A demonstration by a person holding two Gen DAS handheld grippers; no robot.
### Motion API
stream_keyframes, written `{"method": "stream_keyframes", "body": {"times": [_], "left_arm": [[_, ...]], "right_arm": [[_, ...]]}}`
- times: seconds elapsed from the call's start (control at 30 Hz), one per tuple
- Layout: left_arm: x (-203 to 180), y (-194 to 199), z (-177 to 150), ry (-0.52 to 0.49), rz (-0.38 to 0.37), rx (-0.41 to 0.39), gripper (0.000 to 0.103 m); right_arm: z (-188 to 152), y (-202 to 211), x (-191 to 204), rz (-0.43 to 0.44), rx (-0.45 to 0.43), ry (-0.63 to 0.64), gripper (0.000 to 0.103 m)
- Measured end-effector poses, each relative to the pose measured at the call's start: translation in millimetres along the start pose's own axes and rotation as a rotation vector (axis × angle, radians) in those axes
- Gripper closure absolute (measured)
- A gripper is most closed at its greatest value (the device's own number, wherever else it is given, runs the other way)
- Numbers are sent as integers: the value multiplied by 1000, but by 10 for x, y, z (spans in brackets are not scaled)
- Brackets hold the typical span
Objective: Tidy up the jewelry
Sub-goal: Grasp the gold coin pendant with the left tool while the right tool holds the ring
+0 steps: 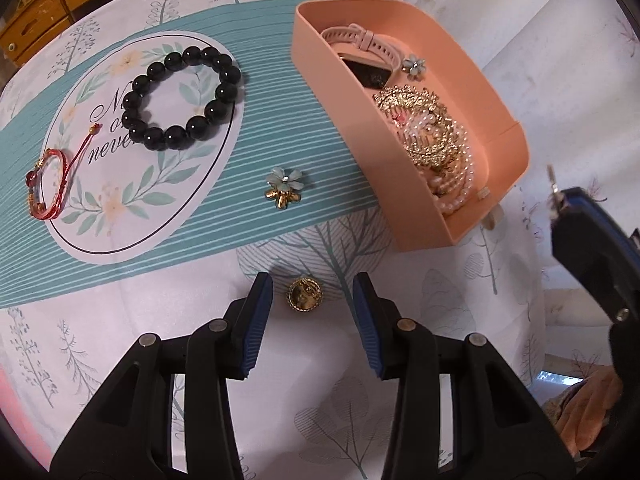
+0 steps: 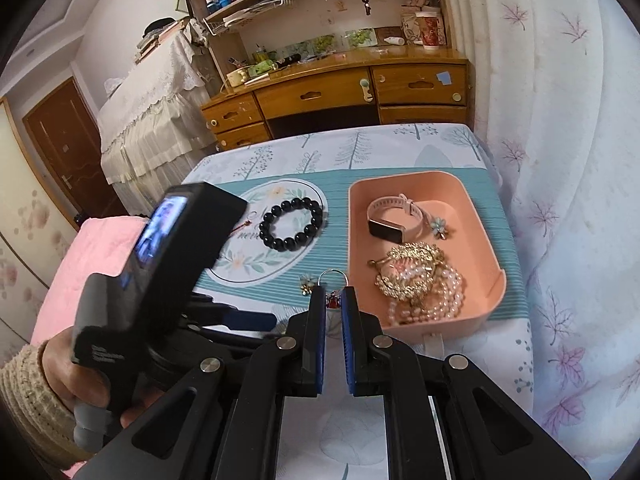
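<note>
From the left wrist, the left hand-held gripper [image 1: 312, 292] stands wide open above the bench [image 1: 120, 320] with its tree-print cloth, and a round gold button-like brooch [image 1: 303, 295] lies on the cloth between the blue pads, touching neither. Farther out lie a pale green flower brooch with gold petals [image 1: 285, 188], a black bead bracelet [image 1: 182, 98] and a red cord bracelet [image 1: 48, 188] (the last at the far left edge of the cloth). The shallow peach plastic tray [image 1: 332, 92] holds a pink-strapped smartwatch [image 1: 368, 64], a second small flower brooch [image 1: 415, 66] and a heap of gold filigree and pearl strands [image 1: 436, 148].

From the right wrist, the right hand-held gripper [image 2: 331, 295] is nearly closed, its narrow gap pinching a small piece with a red bead and a thin silver ring [image 2: 332, 280] that sticks out past the fingertips. It hangs over the bench [image 2: 400, 140], just beside the tray's [image 2: 496, 272] near left corner. The person's left hand [image 2: 80, 376] grips the other device's handle at lower left.
</note>
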State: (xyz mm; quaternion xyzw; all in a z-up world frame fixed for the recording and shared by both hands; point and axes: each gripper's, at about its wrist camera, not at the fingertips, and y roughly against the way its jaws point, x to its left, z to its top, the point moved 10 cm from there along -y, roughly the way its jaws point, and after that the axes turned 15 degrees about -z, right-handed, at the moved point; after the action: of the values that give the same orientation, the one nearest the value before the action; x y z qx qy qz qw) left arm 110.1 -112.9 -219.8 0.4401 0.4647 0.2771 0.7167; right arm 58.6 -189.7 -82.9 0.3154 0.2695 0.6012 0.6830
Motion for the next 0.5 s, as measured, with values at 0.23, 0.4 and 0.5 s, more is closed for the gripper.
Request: {"method": "stream_keyframes", "body": {"times": [0.23, 0.4, 0.5], "left_arm": [[-23, -46, 30, -14, 42, 14, 76], [-76, -66, 12, -17, 60, 37, 79], [-105, -82, -18, -21, 74, 50, 79]], "right_arm": [[44, -63, -36, 1, 1, -15, 95], [19, -98, -98, -8, 11, -33, 95], [4, -105, -115, -7, 13, -38, 95]]}}
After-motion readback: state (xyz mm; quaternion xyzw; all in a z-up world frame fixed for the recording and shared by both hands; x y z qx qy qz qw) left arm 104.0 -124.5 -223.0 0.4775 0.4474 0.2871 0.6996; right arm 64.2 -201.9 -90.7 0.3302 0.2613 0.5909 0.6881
